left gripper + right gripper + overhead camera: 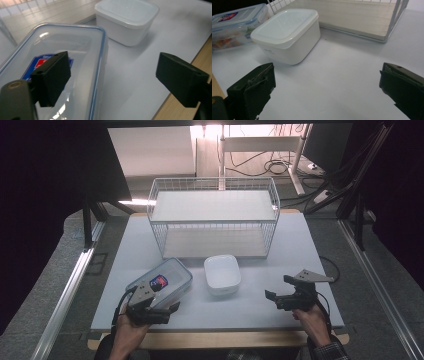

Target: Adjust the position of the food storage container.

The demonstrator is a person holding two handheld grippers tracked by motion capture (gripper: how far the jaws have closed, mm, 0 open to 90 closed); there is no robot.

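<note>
A clear lidded box (167,280) with a blue rim and a red-and-blue label lies at the front left of the white table (280,245). Just right of it sits a white square tub (222,273) with its lid on. My left gripper (162,301) is at the clear box's near end and is open. In the left gripper view, the clear box (75,50) has one jaw above its lid and the other over bare table, and the gripper (112,80) presses on nothing. My right gripper (276,286) is open over bare table, right of the tub. The right gripper (327,92) has nothing between its jaws.
A white wire basket (215,217) with a pale board on top and a wooden floor stands at the back centre of the table. The table's wooden front edge (225,339) runs just before my hands. Cables and dark frames lie beyond the table.
</note>
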